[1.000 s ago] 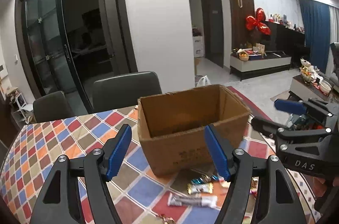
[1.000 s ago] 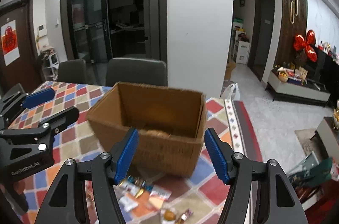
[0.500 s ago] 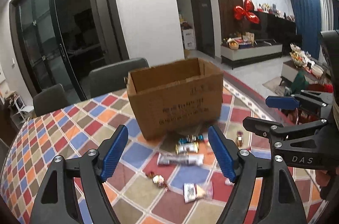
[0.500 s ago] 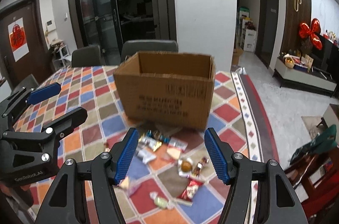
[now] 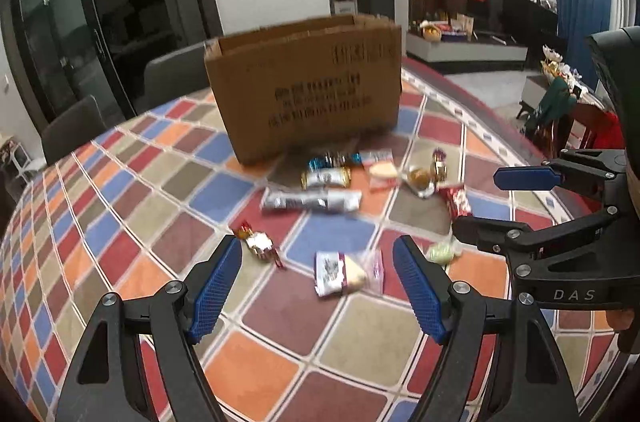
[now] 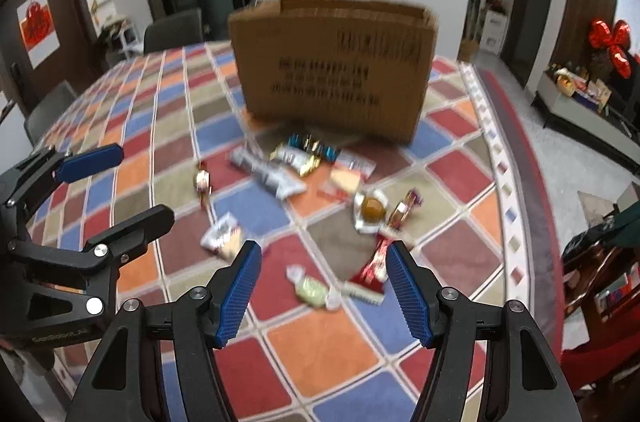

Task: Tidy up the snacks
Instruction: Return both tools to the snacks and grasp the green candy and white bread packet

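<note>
Left gripper [image 5: 318, 282] low over the counter [image 5: 120, 182] with its checked cloth, blue-padded fingers [image 5: 216, 286] apart and nothing gripped, having just opened wider. Framed between them, lying flat: a clear packet with a pale wedge inside [image 5: 346, 274]. Just left of that, a small gold and red sweet [image 5: 260, 244]. Further back, a long silver bar [image 5: 310, 200], then a cluster of small wrapped snacks [image 5: 348, 170] just in front of an open cardboard box [image 5: 308, 94] with dark print on its face. On the right, the right gripper [image 5: 480, 206], fingers spread, over a red wrapper [image 5: 456, 200]. Slightly blurred throughout.
</note>
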`<state>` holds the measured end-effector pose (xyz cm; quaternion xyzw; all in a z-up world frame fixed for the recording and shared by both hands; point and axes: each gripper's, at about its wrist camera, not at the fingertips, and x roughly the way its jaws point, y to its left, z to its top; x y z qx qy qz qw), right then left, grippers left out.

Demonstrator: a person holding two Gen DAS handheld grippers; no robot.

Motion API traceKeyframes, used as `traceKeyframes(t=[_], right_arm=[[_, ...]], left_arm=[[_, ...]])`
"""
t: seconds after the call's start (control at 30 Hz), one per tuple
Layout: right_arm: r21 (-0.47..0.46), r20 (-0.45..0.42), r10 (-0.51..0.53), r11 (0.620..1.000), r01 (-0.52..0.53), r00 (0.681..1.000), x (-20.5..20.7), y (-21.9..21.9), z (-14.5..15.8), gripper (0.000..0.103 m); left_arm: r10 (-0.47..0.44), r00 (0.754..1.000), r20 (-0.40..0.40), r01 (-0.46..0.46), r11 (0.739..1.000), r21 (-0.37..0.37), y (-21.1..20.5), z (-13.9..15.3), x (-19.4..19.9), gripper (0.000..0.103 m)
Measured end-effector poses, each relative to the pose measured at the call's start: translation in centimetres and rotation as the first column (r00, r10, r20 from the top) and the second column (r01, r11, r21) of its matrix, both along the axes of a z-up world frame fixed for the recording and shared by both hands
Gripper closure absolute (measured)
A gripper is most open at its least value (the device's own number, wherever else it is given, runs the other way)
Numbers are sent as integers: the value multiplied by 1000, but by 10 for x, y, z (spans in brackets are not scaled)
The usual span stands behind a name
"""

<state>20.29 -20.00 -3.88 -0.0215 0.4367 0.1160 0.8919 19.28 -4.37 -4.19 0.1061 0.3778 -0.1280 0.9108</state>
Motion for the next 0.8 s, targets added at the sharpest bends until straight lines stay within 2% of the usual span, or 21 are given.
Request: traceKeyframes(t=[0.23, 0.47, 0.57, 0.67, 0.8], right_arm=[[-16, -107, 45, 999, -47, 993, 6, 4, -30, 38], [-54, -158, 89, 994, -99, 983, 14, 7, -48, 39], [-56, -190, 113, 991, -125, 975, 18, 9, -55, 45], [-57, -208, 121, 989, -136, 971, 22, 10, -61, 46], [-44, -221, 136, 988, -149, 966, 27, 11, -65, 51]], left_arm=[[-14, 996, -89, 15, 1000, 8, -3, -28, 8, 25], [-34, 988, -149, 35, 999, -2, -6, -48, 18, 25], [-36, 985, -166, 34, 999, -14, -6, -54, 24, 25], [-31, 983, -181, 26, 999, -26, -5, -58, 31, 25], [-29, 980, -197, 25, 999, -26, -7, -65, 39, 25]])
